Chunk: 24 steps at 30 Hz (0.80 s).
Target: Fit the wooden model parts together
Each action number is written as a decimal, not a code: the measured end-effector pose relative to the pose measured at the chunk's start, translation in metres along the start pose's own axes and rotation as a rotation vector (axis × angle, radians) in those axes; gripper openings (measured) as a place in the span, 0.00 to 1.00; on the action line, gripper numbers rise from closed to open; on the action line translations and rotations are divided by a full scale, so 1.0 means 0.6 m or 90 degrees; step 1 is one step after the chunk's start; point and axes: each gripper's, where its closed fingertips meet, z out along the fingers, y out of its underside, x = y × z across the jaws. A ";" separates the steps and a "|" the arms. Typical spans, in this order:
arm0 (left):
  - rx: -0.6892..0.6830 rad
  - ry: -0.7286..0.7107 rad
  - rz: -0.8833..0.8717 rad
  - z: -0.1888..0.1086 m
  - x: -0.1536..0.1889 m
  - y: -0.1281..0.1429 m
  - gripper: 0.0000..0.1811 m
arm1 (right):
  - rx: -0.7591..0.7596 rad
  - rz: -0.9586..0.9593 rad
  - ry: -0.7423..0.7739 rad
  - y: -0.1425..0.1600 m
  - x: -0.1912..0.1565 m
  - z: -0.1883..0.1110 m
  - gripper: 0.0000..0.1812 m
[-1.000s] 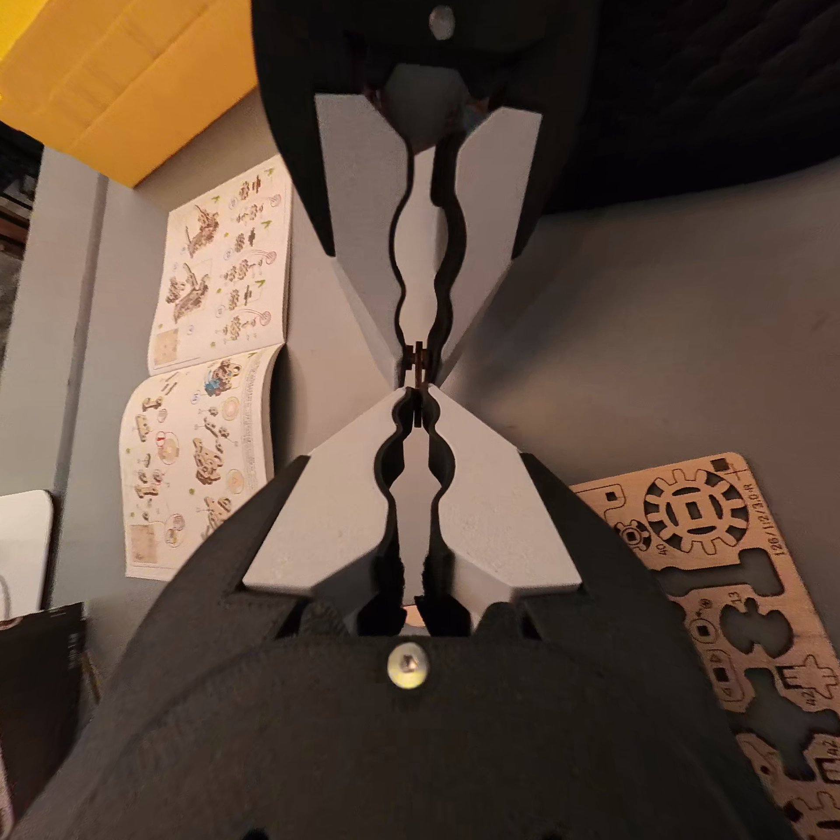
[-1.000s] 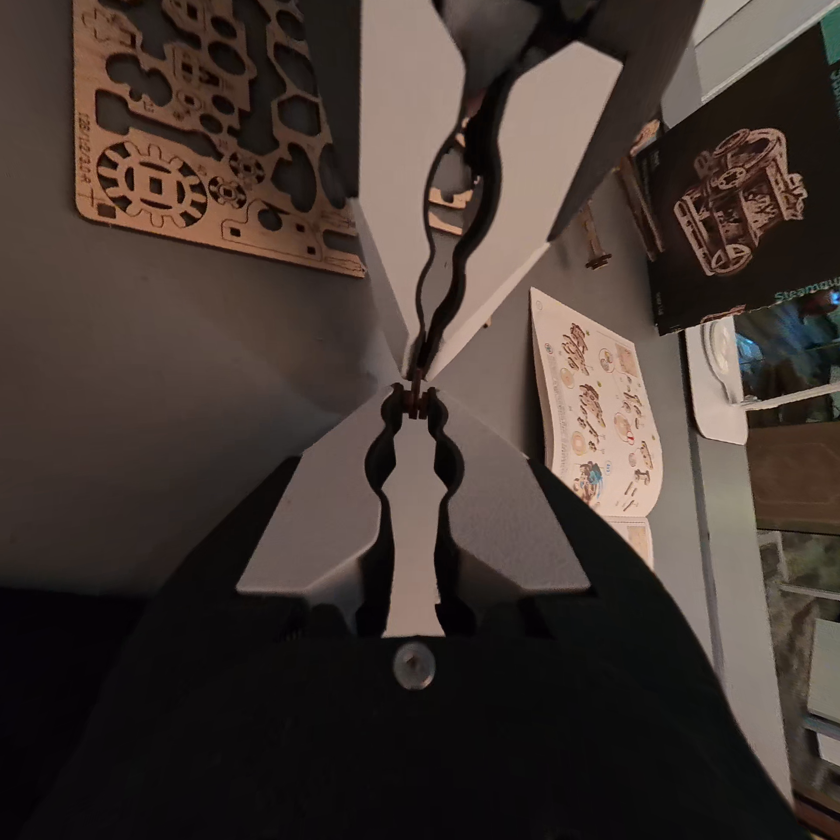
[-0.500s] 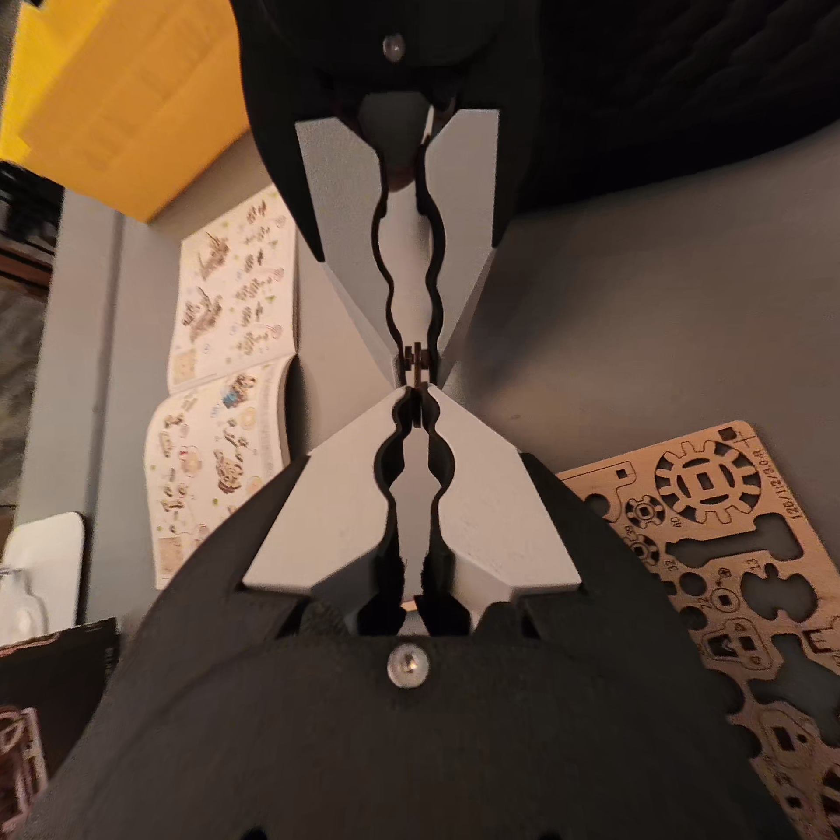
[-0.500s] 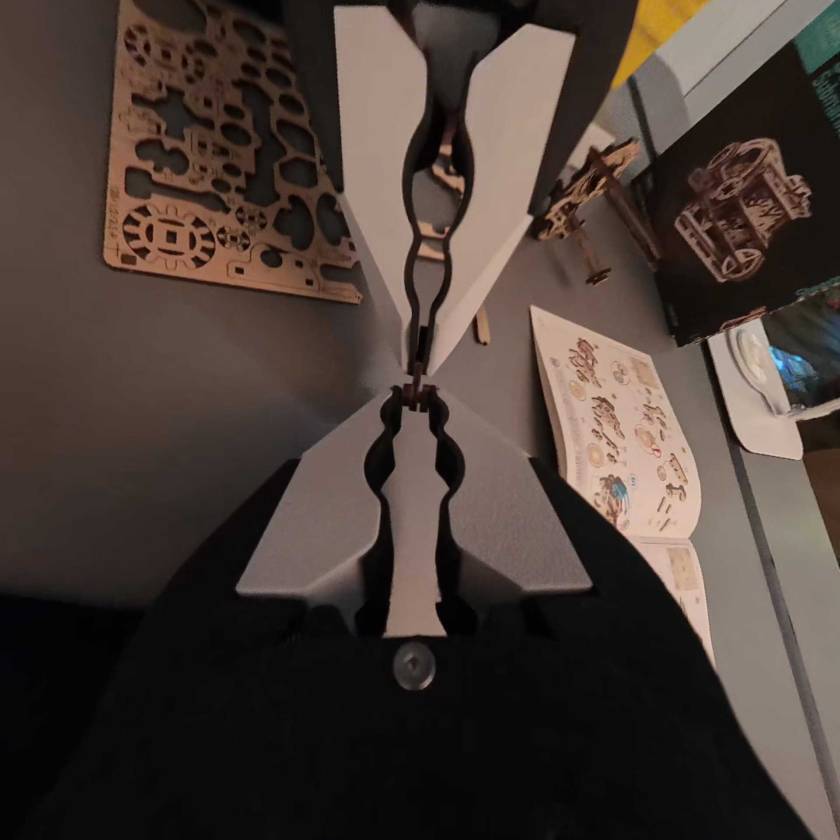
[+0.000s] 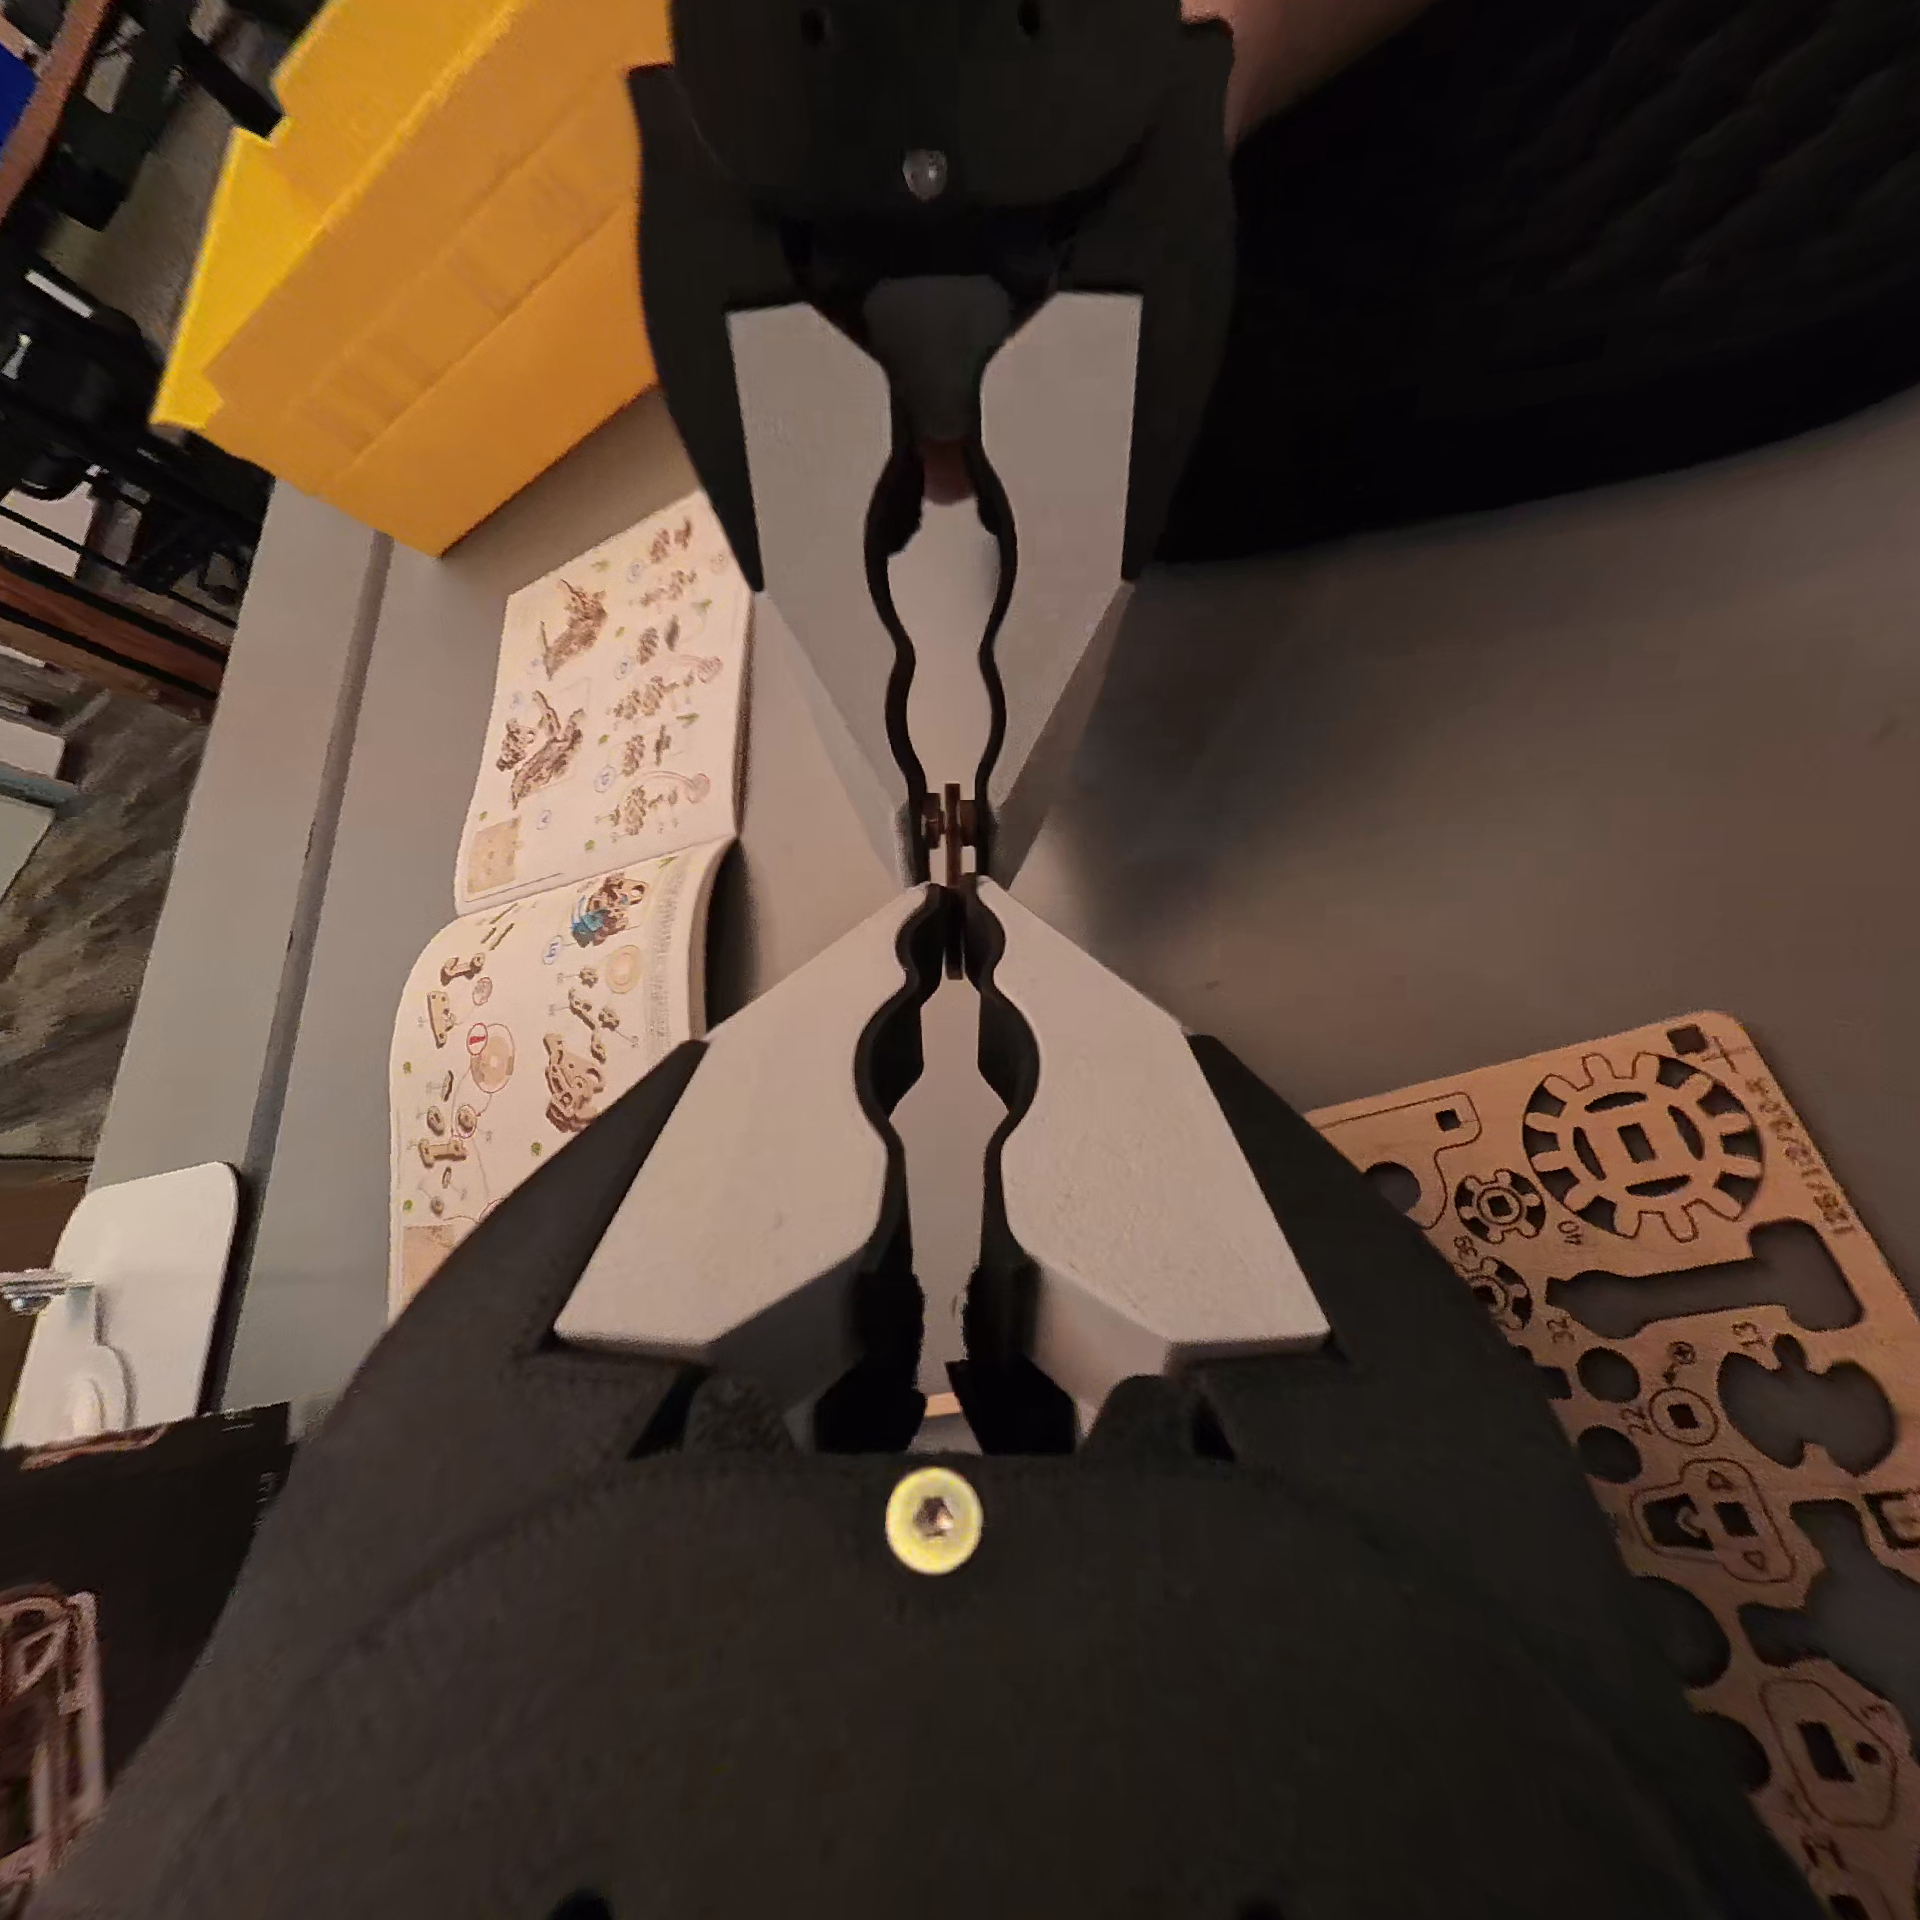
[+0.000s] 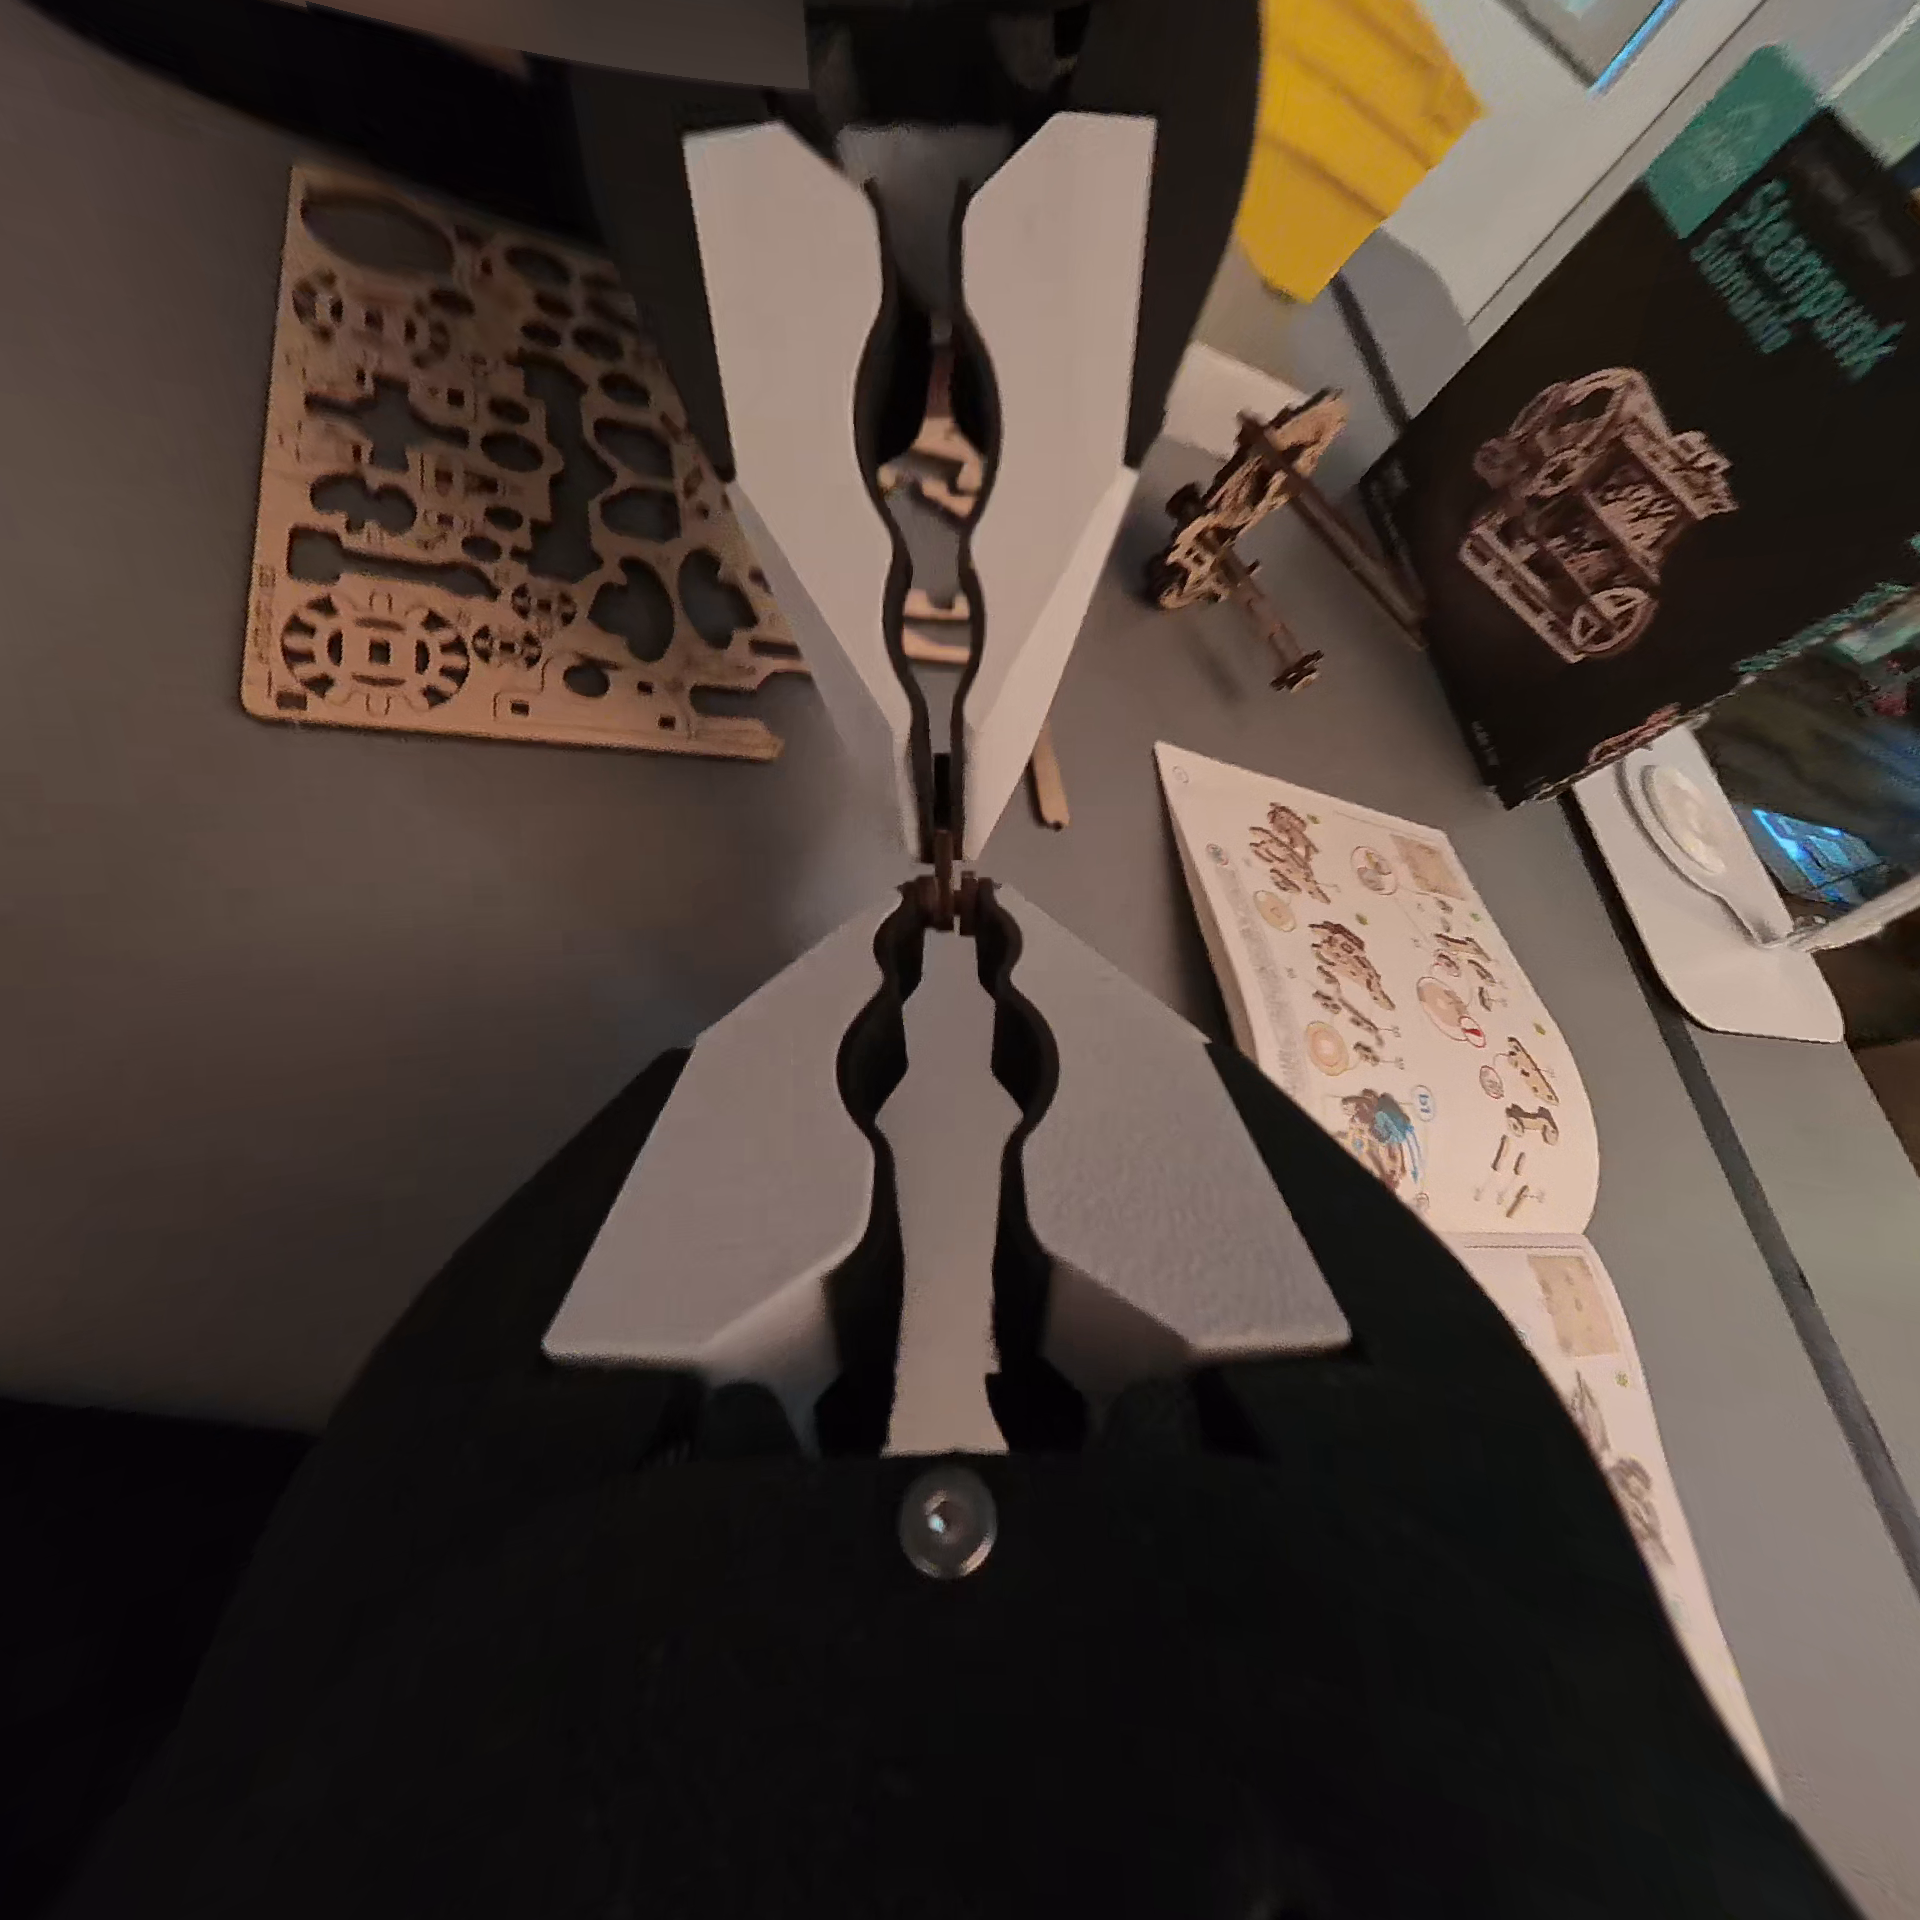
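Note:
Both grippers meet tip to tip above the grey table (image 5: 1455, 779). In the left wrist view, my left gripper (image 5: 945, 914) is shut on a thin flat wooden piece (image 5: 948, 951) held edge-on. My right gripper (image 5: 948, 831) comes from the top, shut on a small wooden part with two discs (image 5: 948, 821). The two pieces touch end to end. In the right wrist view, my right gripper (image 6: 943, 899) holds the small part (image 6: 943, 904), and the left gripper (image 6: 940, 831) faces it from the top with the thin piece (image 6: 940, 836).
A punched-out wooden sheet (image 5: 1662, 1299) (image 6: 468, 540) lies flat on the table. An open instruction booklet (image 5: 582, 831) (image 6: 1382, 997), a part-built wooden model (image 6: 1247, 520), a loose stick (image 6: 1049, 790) and a black box (image 6: 1662, 468) stand nearby. A yellow box (image 5: 416, 260) sits behind. Left and right tips are no more than a few centimetres apart.
Both grippers stay shut and tip to tip with the pieces touching. Both views have swung, so more of the yellow box, the wooden model and the black box shows now.

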 end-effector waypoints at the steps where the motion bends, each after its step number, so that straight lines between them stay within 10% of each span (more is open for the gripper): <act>1: 0.018 -0.004 -0.017 -0.004 -0.006 -0.005 0.00 | 0.017 0.009 0.006 -0.006 0.006 -0.005 0.06; 24: 0.141 -0.016 -0.049 -0.026 -0.019 -0.041 0.01 | 0.082 0.087 -0.027 -0.038 0.013 -0.035 0.01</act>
